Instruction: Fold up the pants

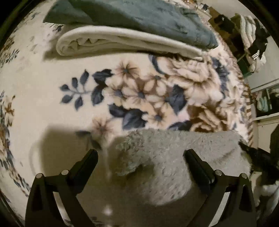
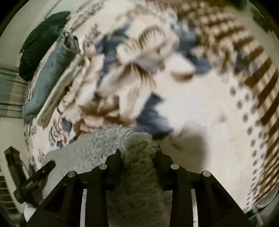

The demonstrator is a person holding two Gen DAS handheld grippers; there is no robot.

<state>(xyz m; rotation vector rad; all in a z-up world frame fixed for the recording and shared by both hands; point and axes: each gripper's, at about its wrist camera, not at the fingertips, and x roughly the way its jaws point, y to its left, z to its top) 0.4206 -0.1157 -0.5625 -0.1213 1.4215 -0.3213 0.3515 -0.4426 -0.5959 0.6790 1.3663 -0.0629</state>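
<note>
Floral blanket [image 1: 43, 108] bears grey pants [image 1: 174, 157]; right gripper [image 2: 137, 153] pinches them; left gripper [image 1: 141, 153] gapes.

**Open bedspread ahead, folded stack beyond**

Ahead of the left gripper [image 1: 141, 153], a broad stretch of floral bedspread [image 1: 43, 108] is left bare. Farther ahead, the way is blocked by a folded cream blanket [image 1: 122, 43] topped by a grey-blue one [image 1: 139, 15]. Between its fingers, fluffy grey pants [image 1: 174, 148] are heaped.
</note>
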